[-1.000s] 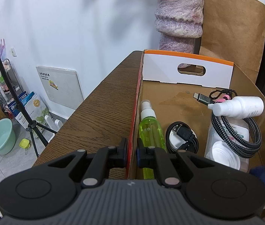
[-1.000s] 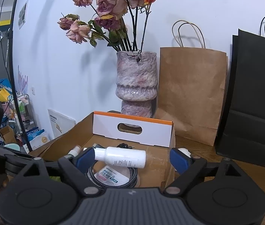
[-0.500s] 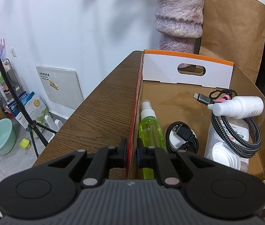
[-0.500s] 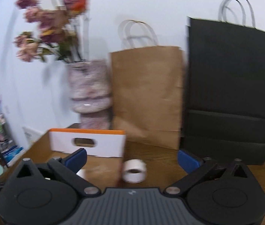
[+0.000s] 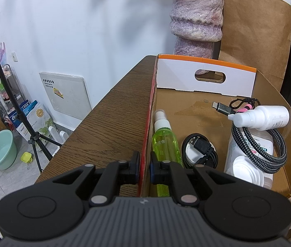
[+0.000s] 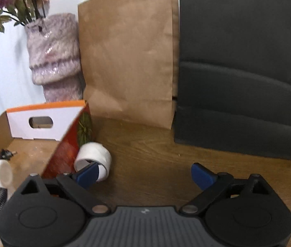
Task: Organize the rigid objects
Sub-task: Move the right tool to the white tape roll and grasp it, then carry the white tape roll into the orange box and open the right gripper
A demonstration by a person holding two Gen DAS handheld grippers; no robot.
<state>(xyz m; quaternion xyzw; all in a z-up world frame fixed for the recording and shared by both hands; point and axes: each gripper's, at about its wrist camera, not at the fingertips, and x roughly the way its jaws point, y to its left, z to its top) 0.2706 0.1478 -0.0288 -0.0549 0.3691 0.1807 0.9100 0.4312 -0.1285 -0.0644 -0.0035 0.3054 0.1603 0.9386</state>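
A white roll of tape (image 6: 93, 160) lies on its side on the brown wooden table (image 6: 155, 164), just beside the outer wall of the cardboard box (image 5: 188, 111); its lower edge is hidden behind the left blue fingertip (image 6: 87, 174) of the right gripper (image 6: 145, 175), whose jaws stand wide apart with nothing between them, having just narrowed slightly. This view is blurred, so the roll's surface detail cannot be made out. The left gripper (image 5: 144, 165) is clamped on the box's near left wall, one pad on each side. Inside the box lie a green spray bottle (image 5: 162, 140), partly covered by that gripper, a coiled black cable (image 5: 201, 150), a braided cable (image 5: 268, 150) and a white bottle (image 5: 264, 117) resting over a white pack (image 5: 246, 154) with small print too fine to read. Behind stand a purple vase (image 6: 55, 55), a brown paper bag (image 6: 129, 57) and a black bag (image 6: 244, 65), cut off at the top.
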